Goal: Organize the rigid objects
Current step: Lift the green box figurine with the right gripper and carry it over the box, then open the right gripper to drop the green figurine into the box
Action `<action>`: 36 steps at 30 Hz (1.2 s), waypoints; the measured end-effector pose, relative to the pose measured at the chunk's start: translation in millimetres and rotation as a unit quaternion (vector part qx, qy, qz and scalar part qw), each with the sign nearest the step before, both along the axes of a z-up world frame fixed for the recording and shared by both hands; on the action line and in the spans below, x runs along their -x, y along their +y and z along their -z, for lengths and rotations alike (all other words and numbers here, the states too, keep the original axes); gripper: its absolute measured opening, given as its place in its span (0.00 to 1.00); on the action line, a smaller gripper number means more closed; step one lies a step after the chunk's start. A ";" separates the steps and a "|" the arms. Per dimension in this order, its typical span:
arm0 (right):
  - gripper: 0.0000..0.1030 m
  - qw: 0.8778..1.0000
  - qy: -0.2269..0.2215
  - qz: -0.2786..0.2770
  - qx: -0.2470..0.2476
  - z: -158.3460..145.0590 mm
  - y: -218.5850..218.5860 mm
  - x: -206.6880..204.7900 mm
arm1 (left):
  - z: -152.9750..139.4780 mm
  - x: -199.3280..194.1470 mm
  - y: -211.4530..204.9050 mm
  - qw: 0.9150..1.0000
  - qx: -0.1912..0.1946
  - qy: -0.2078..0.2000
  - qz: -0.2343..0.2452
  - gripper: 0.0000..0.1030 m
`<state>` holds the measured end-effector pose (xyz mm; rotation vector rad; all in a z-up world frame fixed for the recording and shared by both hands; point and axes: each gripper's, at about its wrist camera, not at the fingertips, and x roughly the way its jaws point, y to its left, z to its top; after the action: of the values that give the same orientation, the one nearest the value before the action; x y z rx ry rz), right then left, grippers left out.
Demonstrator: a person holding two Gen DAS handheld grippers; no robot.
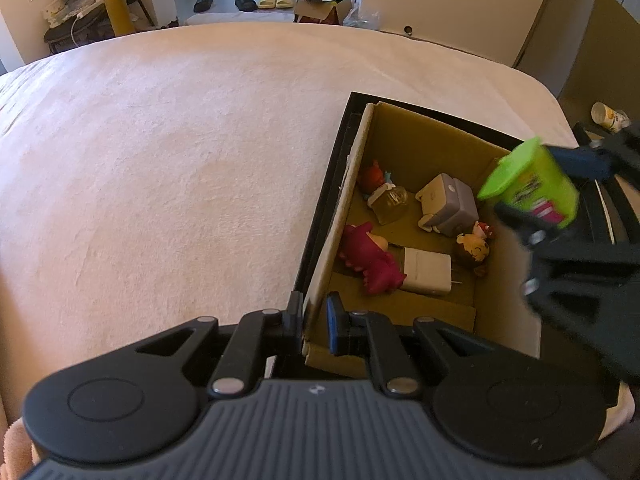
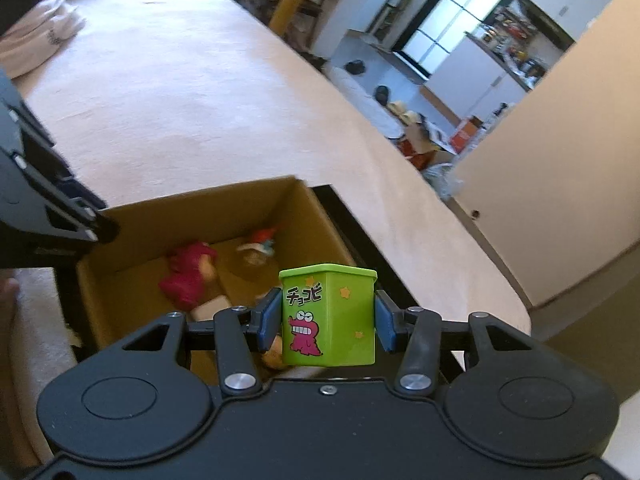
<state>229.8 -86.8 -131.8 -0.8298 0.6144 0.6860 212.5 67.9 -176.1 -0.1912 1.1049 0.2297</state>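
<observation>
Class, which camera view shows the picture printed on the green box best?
The right wrist view: the green box faces the camera, sharp, between the right tongs. The left wrist view shows it blurred, tilted, its print unclear.

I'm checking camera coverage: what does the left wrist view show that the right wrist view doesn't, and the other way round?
Only the left wrist view shows the left gripper shut on the wall of the brown cardboard box, plus the grey block toy inside. Only the right wrist view shows the pink monster print on the green plastic container. Both show that container held in the right gripper, and the magenta dinosaur figure.
</observation>
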 end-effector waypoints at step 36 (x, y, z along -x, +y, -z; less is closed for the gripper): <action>0.52 0.999 0.026 0.011 -0.016 19.2 7.9 4.2 | -3.5 2.6 6.4 1.000 0.022 -0.011 0.000 0.11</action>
<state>225.6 -78.9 -151.0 -0.7760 0.6571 0.6978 210.0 74.2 -172.6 -0.2321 1.0884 0.2026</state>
